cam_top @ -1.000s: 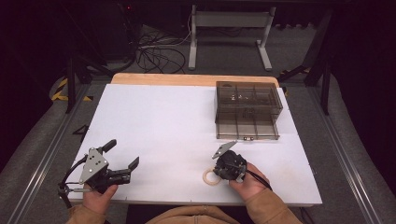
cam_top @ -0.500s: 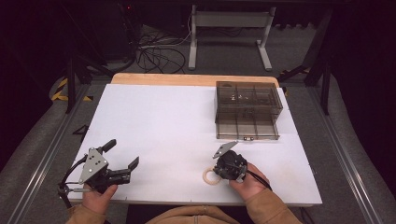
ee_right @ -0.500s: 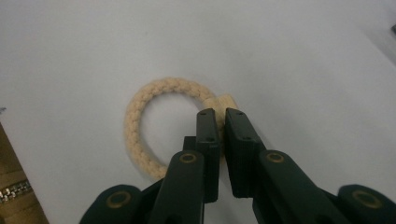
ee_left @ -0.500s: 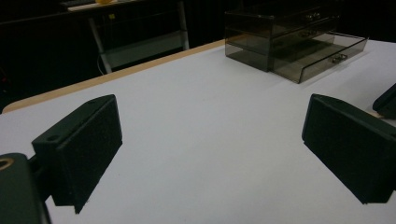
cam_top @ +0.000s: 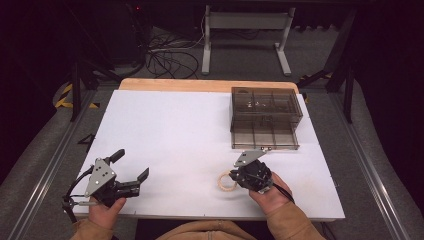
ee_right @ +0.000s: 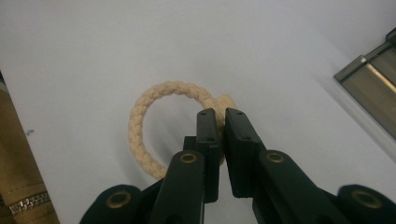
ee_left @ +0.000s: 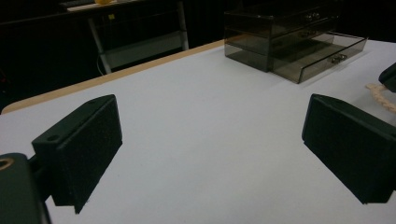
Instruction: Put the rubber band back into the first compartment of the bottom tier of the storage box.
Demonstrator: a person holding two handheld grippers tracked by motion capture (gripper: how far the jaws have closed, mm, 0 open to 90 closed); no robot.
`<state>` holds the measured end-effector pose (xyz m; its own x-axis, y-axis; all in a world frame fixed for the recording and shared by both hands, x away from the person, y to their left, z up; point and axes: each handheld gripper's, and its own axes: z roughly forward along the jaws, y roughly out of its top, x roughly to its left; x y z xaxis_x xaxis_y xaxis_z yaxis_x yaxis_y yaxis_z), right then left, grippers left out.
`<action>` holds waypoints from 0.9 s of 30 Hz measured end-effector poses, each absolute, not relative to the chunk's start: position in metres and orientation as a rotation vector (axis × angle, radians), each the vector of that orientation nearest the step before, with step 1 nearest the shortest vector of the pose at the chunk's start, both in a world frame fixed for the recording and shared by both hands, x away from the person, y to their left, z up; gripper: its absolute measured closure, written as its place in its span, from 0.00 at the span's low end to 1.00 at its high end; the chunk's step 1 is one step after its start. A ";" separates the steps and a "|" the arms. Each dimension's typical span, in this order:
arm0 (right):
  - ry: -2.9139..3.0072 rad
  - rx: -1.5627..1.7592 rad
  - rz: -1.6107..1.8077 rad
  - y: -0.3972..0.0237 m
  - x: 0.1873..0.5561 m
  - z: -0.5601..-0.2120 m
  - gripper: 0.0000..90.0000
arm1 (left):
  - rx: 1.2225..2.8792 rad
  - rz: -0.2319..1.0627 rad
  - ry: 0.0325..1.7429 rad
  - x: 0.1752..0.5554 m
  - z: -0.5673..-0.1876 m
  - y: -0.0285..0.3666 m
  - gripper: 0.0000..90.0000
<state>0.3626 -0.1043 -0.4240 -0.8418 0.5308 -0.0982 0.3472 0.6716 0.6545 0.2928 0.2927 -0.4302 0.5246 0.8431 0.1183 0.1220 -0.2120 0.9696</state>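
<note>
braided rope ring (ee_right: 154, 122) | flat on white table (cam_top: 175, 130), near front edge | right gripper (ee_right: 220, 116) jaws pinched on ring's right side, near knot | left gripper (cam_top: 131, 167) spread wide, nothing between, well apart to the left

The left hand-held gripper (cam_top: 131, 169) rests low in the left hand (cam_top: 106, 210), jaws spread wide. The right hand-held gripper (ee_right: 220, 119), gripped by the right hand (cam_top: 270, 196), has its 2 jaws pinched together.
</note>
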 end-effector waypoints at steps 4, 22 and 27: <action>2.576 0.683 0.974 -0.106 0.360 -0.420 0.95 | 1.671 0.824 0.827 0.293 -0.430 0.293 0.06; 2.436 0.584 1.129 -0.114 0.349 -0.405 0.95 | 1.670 0.822 0.829 0.293 -0.430 0.293 0.06; 2.426 0.574 1.138 -0.114 0.348 -0.403 0.95 | 1.668 0.822 0.831 0.293 -0.430 0.292 0.06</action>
<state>0.3480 -0.1137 -0.4035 -0.8365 0.5180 -0.1787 0.1937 0.5846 0.7879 0.2930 0.2923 -0.4302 0.5225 0.8449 0.1148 0.1236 -0.2083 0.9702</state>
